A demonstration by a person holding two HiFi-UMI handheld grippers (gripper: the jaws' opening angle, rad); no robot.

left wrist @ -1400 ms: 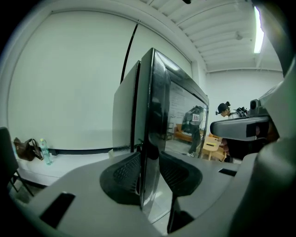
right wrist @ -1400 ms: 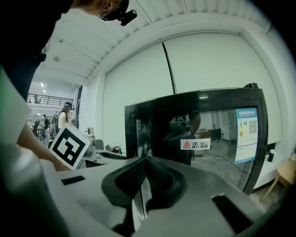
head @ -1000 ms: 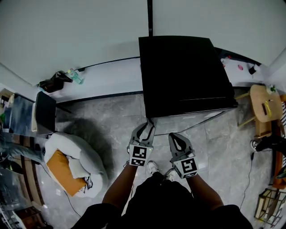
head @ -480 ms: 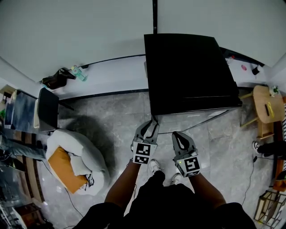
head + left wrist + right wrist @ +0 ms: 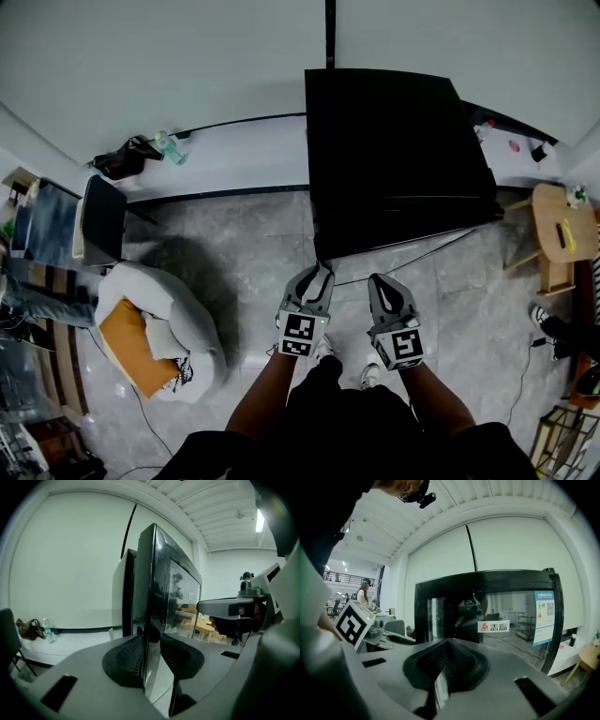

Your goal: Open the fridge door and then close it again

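Jaws of the left gripper [image 5: 151, 645] stand wide, yet they look closed on something thick. The black side edge of the fridge door [image 5: 180, 597] fills the gap, with one pad on each side. Jaws of the right gripper [image 5: 449, 660] are pressed together and hold nothing. It waits at 3 o'clock from the left one. Seen from the head, the fridge [image 5: 394, 141] stands on the floor [image 5: 244, 244] at 12 o'clock from the person. The left gripper sits at its 7 o'clock corner. The door looks shut or open only a crack; it is hard to tell which. So the grab seems done. Pulling the door open and pushing it shut again are both left.
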